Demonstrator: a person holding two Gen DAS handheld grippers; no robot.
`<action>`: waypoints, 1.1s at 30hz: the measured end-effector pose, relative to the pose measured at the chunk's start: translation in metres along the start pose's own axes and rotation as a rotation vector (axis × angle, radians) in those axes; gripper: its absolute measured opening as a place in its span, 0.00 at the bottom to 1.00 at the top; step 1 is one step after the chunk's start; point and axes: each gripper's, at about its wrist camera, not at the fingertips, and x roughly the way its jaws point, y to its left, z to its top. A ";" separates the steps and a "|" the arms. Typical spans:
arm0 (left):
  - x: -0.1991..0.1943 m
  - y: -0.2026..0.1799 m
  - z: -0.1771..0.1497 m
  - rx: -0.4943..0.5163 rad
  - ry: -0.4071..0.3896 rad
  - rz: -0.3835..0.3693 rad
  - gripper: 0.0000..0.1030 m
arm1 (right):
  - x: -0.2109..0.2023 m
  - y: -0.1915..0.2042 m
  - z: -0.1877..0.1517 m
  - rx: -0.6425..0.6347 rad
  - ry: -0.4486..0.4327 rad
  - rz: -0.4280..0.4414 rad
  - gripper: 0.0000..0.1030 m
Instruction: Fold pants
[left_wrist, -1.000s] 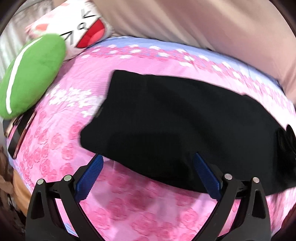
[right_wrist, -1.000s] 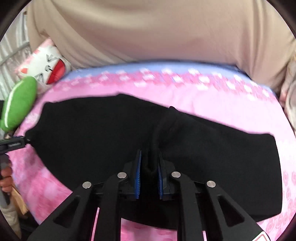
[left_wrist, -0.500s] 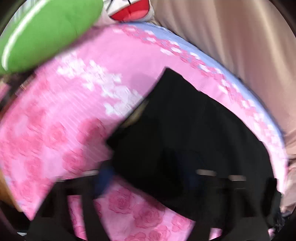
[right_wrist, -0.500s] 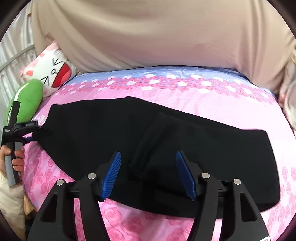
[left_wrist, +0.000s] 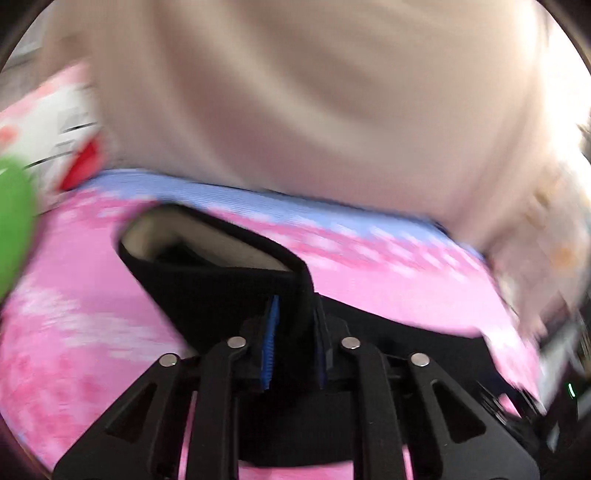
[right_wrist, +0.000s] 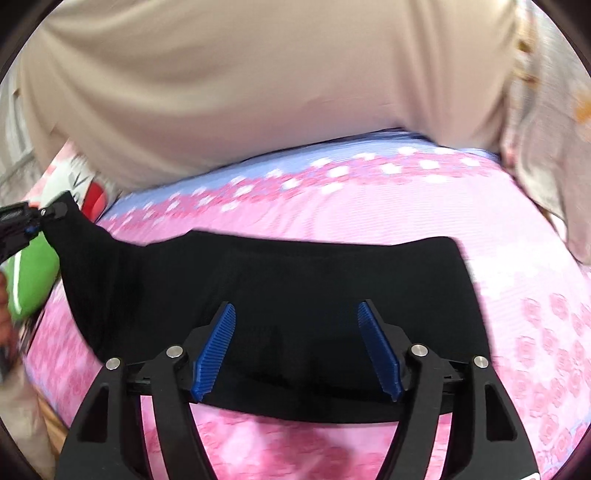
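The black pants (right_wrist: 295, 273) lie lengthwise across a pink flowered bedspread (right_wrist: 406, 206). My left gripper (left_wrist: 293, 306) is closing on the pants' left end (left_wrist: 221, 284), and its blue pads press the black fabric. That end is lifted off the bed, and its opening shows a pale lining (left_wrist: 207, 236). In the right wrist view the left gripper (right_wrist: 33, 218) holds this raised corner at the far left. My right gripper (right_wrist: 295, 308) hovers over the middle of the pants. Its jaws are opening, and nothing is pinched between them.
A green cushion (right_wrist: 33, 280) and a white cat-face pillow (right_wrist: 74, 181) sit at the bed's left end. Beige cloth (right_wrist: 258, 74) hangs behind the bed's far edge. A pale printed fabric (right_wrist: 546, 110) is at the right.
The left gripper went from wide open to closed on the pants' left end and lifted it. The right gripper let go of the middle fold and opened.
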 end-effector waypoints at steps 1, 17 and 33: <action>0.010 -0.027 -0.005 0.058 0.036 -0.052 0.15 | -0.002 -0.006 0.001 0.015 -0.003 -0.005 0.66; -0.009 0.067 -0.046 -0.091 0.086 0.268 0.88 | 0.032 0.016 0.002 0.016 0.117 0.227 0.70; 0.015 0.087 -0.080 -0.010 0.171 0.371 0.90 | 0.138 0.138 0.021 -0.264 0.280 0.177 0.27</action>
